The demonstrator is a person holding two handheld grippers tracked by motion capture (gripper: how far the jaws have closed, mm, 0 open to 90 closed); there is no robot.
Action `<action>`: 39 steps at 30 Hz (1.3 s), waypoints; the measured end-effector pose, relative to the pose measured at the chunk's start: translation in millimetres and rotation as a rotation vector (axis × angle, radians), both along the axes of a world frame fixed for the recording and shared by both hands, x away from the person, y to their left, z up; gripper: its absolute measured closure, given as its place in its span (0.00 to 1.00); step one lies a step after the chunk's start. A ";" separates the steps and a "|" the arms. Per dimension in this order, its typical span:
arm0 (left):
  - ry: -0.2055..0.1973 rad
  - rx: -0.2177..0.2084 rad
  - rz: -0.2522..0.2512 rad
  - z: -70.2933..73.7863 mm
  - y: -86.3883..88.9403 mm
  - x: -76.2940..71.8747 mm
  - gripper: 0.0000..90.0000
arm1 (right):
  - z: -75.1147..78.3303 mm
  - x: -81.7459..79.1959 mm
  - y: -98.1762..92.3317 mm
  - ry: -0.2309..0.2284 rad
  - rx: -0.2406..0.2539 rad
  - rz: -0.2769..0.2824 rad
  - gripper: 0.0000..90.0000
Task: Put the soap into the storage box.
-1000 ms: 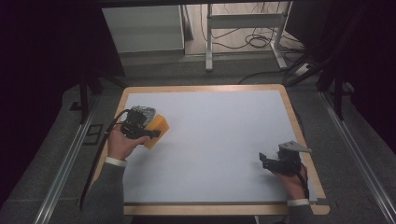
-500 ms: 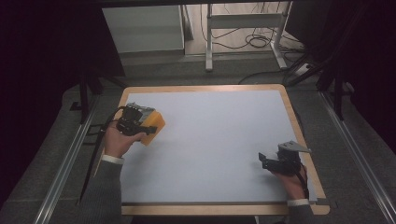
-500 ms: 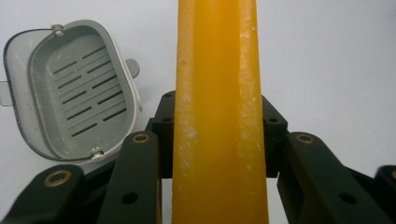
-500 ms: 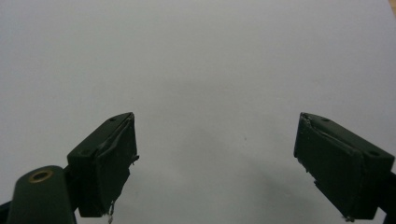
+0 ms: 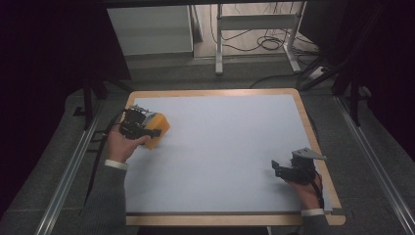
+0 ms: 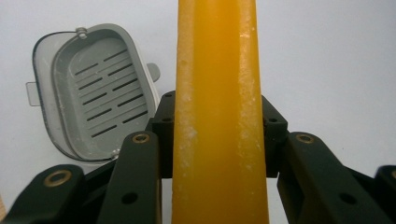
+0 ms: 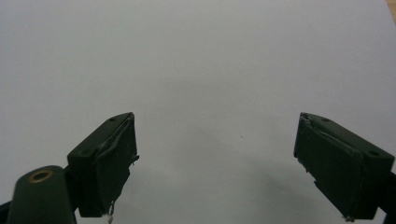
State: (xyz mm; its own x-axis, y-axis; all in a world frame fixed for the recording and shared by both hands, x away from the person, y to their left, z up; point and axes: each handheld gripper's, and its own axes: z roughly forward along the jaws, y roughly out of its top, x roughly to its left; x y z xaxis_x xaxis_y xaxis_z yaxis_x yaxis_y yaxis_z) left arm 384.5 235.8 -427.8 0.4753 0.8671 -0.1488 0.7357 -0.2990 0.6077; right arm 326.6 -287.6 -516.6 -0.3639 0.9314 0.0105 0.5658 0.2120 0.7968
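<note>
Two grippers work my table. At far left, my left gripper is clamped on an orange soap bar, held above the surface near a grey slotted soap dish. My right gripper rests near right, jaws apart, empty. Next, I judge, lowering the bar squarely into the dish.
</note>
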 end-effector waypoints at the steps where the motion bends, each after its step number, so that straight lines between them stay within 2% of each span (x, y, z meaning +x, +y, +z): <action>1: 0.001 -0.001 0.003 -0.2 0.8 0.8 0.68 | -0.3 0.2 0.0 -0.001 0.000 -0.002 0.15; 35: 0.017 -0.021 0.075 6.3 17.9 28.3 0.68 | 1.3 -0.2 -1.4 -0.002 0.008 -0.008 0.15; 39: 0.030 -0.031 0.085 8.5 20.6 37.2 0.68 | 0.9 0.2 -1.7 -0.002 0.007 -0.009 0.15</action>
State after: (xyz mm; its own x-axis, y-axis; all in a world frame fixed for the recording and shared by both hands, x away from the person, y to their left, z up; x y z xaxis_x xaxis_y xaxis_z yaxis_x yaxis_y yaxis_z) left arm 421.7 256.5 -419.2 0.3955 0.8987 -0.1893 0.7754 -0.2163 0.5932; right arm 326.8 -289.4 -515.7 -0.3555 0.9346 0.0160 0.5661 0.2016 0.7993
